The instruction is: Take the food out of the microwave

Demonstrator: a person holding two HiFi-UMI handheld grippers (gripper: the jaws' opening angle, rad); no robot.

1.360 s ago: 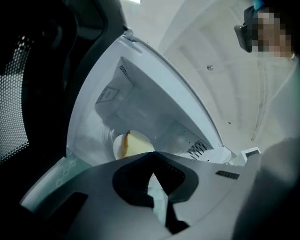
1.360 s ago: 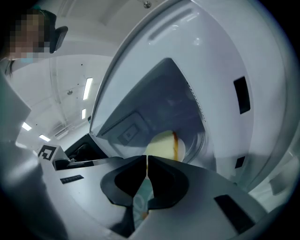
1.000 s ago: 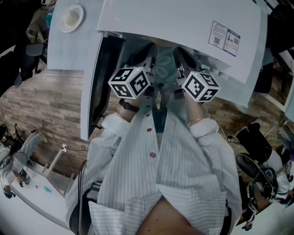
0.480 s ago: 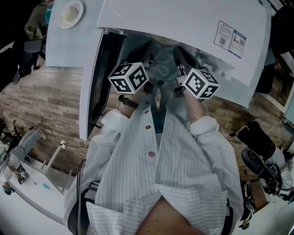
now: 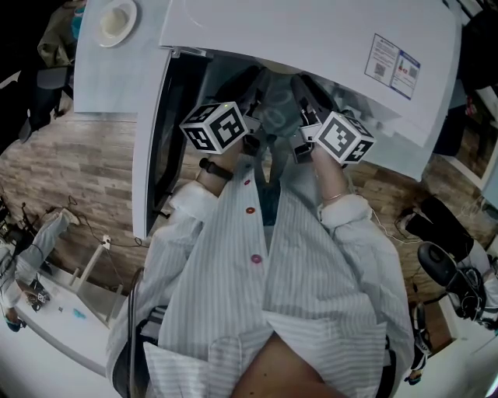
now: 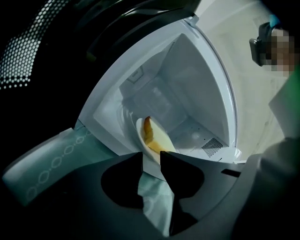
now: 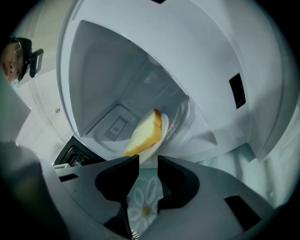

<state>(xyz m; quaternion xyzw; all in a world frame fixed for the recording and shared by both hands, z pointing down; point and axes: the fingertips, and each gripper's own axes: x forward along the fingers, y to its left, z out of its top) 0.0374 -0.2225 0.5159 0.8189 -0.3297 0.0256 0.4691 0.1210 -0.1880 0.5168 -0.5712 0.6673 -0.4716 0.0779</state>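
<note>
A white microwave oven (image 5: 311, 39) stands open, its dark-windowed door (image 5: 152, 155) swung out to the left in the head view. A person in a pale striped shirt (image 5: 311, 288) reaches both grippers into the opening side by side.

Inside the white cavity, a small round white plate (image 6: 140, 136) rests on the clear glass turntable (image 7: 180, 117). It carries a slice of pale bread with a golden-brown crust (image 7: 145, 131).

The left gripper (image 6: 151, 157) is aimed at the plate's near edge. Its jaws are opening, with the plate's rim lying right at the gap between their tips, and the pads do not visibly press on it. The right gripper (image 7: 148, 161) faces the same plate from the other side. Its jaws are opening too, with the plate's rim at their tips and a clear gap between them.

Below the jaws lies a teal patterned cloth (image 7: 143, 201), with a white flower print showing in the right gripper view. A small round white dish (image 5: 117, 19) sits on the pale tabletop (image 5: 109, 78) left of the microwave, well apart from the grippers.
</note>
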